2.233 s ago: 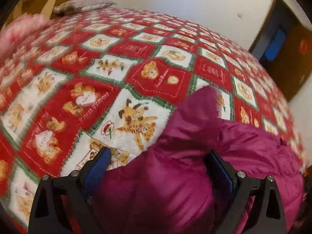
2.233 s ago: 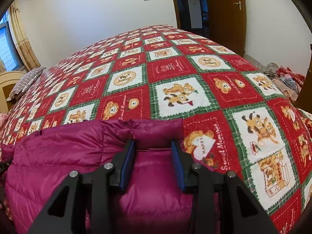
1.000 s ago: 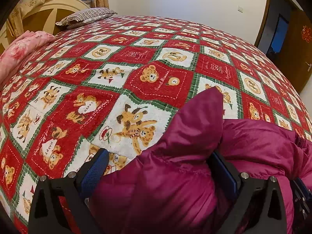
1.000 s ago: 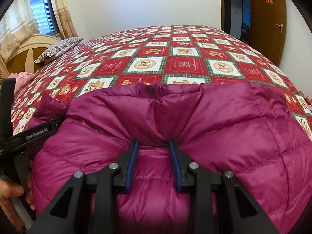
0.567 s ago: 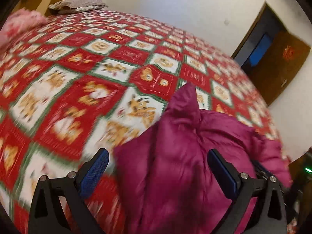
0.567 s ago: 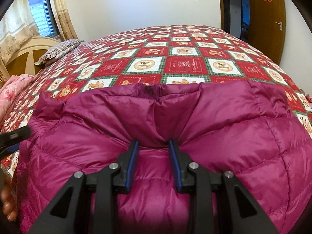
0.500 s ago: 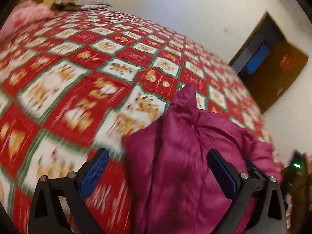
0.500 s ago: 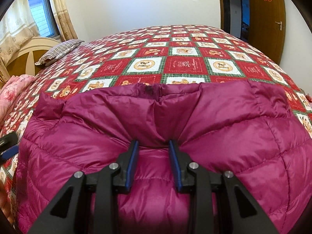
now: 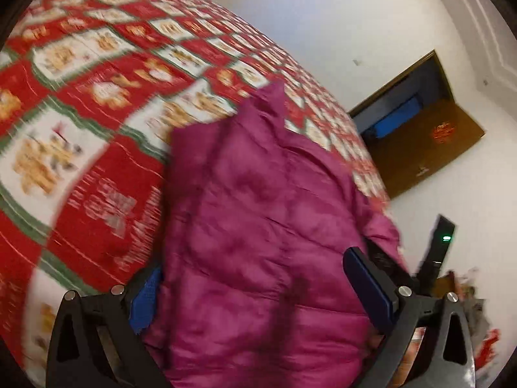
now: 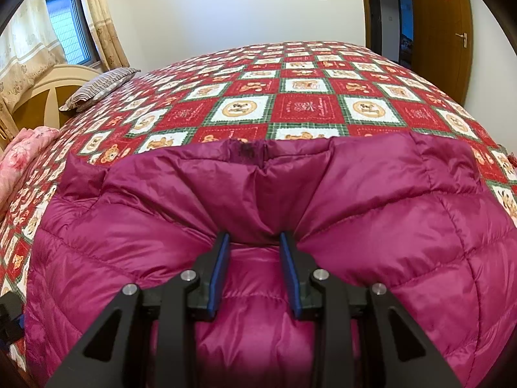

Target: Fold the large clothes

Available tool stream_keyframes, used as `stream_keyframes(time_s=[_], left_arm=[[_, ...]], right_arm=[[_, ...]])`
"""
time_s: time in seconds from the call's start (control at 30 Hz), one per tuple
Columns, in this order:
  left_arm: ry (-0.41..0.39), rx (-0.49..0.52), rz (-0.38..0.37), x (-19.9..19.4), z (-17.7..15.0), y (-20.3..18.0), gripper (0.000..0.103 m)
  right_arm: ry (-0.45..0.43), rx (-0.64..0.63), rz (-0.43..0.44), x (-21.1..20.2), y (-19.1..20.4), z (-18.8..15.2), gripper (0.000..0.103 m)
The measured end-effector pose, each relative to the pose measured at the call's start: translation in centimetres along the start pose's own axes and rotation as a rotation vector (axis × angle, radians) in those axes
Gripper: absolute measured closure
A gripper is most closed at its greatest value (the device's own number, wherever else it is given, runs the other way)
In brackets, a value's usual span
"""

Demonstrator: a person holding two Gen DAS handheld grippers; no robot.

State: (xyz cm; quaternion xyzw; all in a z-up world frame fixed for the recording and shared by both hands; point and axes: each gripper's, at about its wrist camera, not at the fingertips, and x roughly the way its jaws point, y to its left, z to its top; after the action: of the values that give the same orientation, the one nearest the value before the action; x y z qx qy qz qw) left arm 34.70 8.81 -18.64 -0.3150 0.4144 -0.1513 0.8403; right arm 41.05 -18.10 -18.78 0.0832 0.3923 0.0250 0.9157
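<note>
two handheld grippers, one spread wide, one pinched

the left gripper (image 9: 258,294) has its jaws spread wide, blue pads far apart, tilted to one side; this view is motion-blurred. the right gripper (image 10: 255,268) points level and forward, its jaws drawn close with only a narrow gap, pinching a fold of the magenta puffer jacket (image 10: 355,213).

The magenta down jacket (image 10: 371,213) is quilted cloth with a slight sheen, puffy and creased. The bed's quilt (image 10: 303,106) is matt printed cloth. The right gripper (image 10: 254,242) is matt black plastic with blue textured pads (image 10: 219,268) and shiny metal screws. The door (image 10: 436,22) is smooth wood.
</note>
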Motion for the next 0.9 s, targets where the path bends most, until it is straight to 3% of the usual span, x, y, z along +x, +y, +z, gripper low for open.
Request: stream_keyframes(time_s=[0.13,0.23,0.37,0.4,0.5,0.63,0.77,0.9], left_arm=[[0.001,-0.074,-0.12,0.1,-0.5,-0.3,0.002],[-0.008,-0.082,-0.087,0.8,-0.2,-0.4,0.006],[-0.013,-0.088,-0.046,1.4,0.0,-0.5,0.058],[-0.016,-0.077,-0.03,1.3,-0.1,-0.4,0.062],[-0.023,-0.087,-0.047,1.1,-0.2,0.1,0.065],[-0.026,-0.094,-0.041,1.0,-0.3,0.4,0.065],[-0.032,-0.078,-0.022,1.7,-0.5,-0.1,0.044],[-0.051,-0.024,-0.006,1.8,-0.6,-1.0,0.045]], right_arm=[[0.0,0.0,0.0,0.0,0.0,0.0,0.068],[0.001,-0.003,-0.004,0.0,0.1,0.0,0.068],[0.02,-0.022,-0.039,0.0,0.6,0.3,0.068],[0.034,-0.04,-0.056,0.0,1.0,0.5,0.068],[0.04,-0.04,-0.037,-1.3,1.2,1.1,0.069],[-0.03,-0.004,0.012,-5.3,1.5,1.0,0.073],[0.021,0.076,0.08,-4.4,1.6,-0.8,0.074],[0.025,0.124,0.075,-2.4,1.4,-2.5,0.075]])
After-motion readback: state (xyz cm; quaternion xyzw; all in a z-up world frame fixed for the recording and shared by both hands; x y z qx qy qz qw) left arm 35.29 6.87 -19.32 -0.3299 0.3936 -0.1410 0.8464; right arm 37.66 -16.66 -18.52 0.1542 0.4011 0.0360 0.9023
